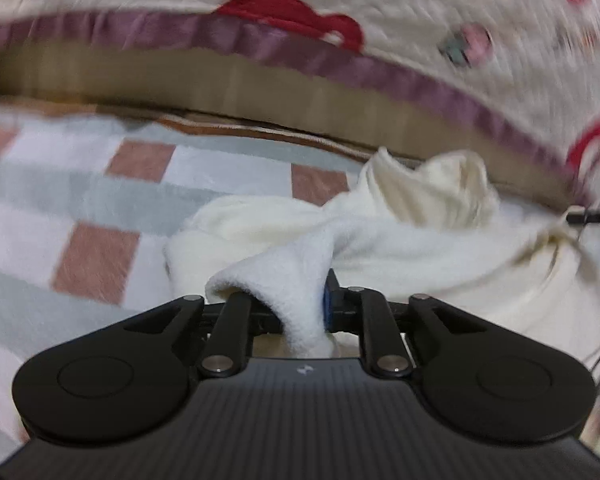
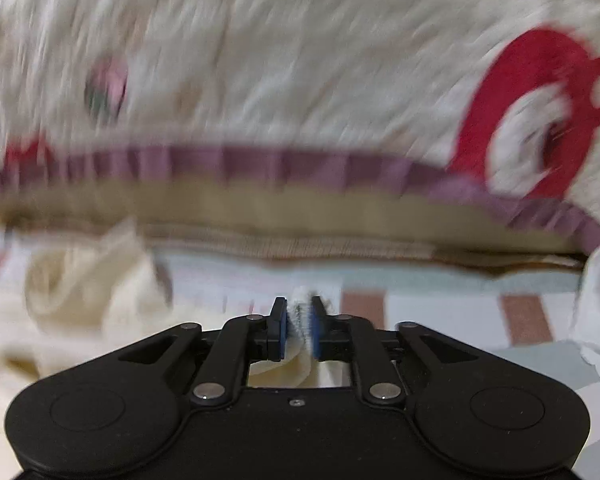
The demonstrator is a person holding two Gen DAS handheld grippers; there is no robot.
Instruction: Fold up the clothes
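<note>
Left wrist view: my left gripper (image 1: pixel 300 312) is clamped on a fold of the cream fleece garment (image 1: pixel 400 248), which drapes over its fingers and lies bunched on the checked blanket (image 1: pixel 100 208) to the right. Right wrist view: my right gripper (image 2: pixel 300 328) has its blue pads (image 2: pixel 314 332) pressed together on a thin edge of the same garment (image 2: pixel 80 300), whose bulk lies near left. Far behind, in both views, a white quilt with red motifs (image 2: pixel 300 60) shows a purple trim (image 2: pixel 260 164). Both frames are motion-blurred.
</note>
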